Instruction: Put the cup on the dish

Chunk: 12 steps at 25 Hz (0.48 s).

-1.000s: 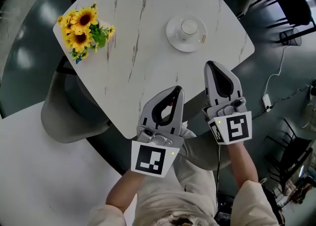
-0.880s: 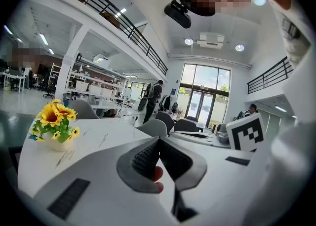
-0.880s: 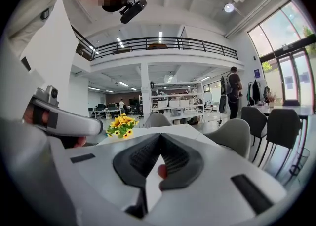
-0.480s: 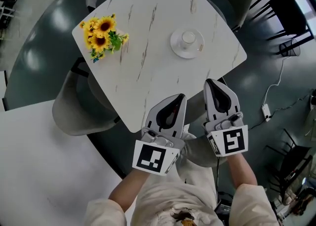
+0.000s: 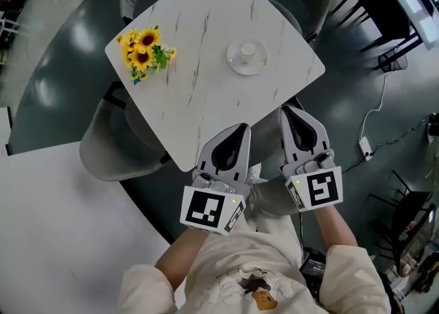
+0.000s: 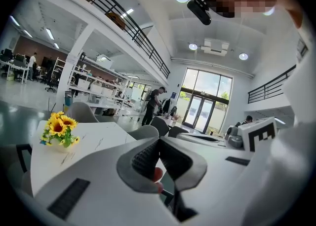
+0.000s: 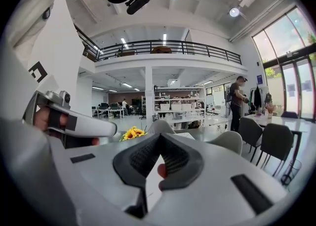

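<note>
Starting well out to the left of the dish point(image 5: 233, 66), the sunflowers point(image 5: 143, 52) stood on the marble worktop point(image 5: 199, 100), nowhere near the action. Next along, the left gripper point(image 5: 243, 128) hung on the near side of the dish and well apart from it, over the worktop's near corner. Its fingers point(image 6: 143, 158) were pressed together at the tips, with nothing between them.

Then the cup point(image 5: 247, 49): it was upright on the middle of the dish, nothing touching it. From how it sat, the placing looked done, and done cleanly, with the dish rim showing all round the cup.

Over to the right and nearer the person than the dish, the right gripper point(image 5: 287, 109) was off the worktop's edge, also well apart from the dish. Its fingers were fully closed and empty too.

With both tools clear of the dish and holding nothing, little seemed left of the job. At most, a check that the cup sat steady.
</note>
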Available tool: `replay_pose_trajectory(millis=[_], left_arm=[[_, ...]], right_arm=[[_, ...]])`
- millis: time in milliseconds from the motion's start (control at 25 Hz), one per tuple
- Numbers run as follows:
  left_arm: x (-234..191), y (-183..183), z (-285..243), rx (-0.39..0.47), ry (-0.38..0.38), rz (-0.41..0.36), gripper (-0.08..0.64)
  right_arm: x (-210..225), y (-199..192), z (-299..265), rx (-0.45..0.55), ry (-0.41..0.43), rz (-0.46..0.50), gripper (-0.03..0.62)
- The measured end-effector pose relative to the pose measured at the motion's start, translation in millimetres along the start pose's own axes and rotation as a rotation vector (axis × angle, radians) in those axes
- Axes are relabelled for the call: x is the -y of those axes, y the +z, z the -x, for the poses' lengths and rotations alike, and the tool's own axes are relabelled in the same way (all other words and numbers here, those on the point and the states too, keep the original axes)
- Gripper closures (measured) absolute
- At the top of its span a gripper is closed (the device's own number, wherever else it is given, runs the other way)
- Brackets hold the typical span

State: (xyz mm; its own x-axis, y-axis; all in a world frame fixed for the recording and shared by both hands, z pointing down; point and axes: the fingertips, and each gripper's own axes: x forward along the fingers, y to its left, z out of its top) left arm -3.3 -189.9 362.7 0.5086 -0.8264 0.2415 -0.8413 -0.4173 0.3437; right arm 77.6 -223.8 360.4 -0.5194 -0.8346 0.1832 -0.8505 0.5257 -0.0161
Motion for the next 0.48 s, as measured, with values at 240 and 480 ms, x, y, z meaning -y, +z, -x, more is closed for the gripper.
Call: replay_pose_trajectory(millis=[240, 480], left_arm=[[26.4, 17.9, 16.7, 0.001, -0.038, -0.006, 0.557], [43.6, 29.8, 31.8, 0.0, -0.058, -0.005, 0.557]], right_arm=[[1.1, 18.2, 27.6, -0.007, 0.003, -0.012, 0.588], [7.5, 38.3, 49.8, -0.007, -0.003, -0.022, 0.588]])
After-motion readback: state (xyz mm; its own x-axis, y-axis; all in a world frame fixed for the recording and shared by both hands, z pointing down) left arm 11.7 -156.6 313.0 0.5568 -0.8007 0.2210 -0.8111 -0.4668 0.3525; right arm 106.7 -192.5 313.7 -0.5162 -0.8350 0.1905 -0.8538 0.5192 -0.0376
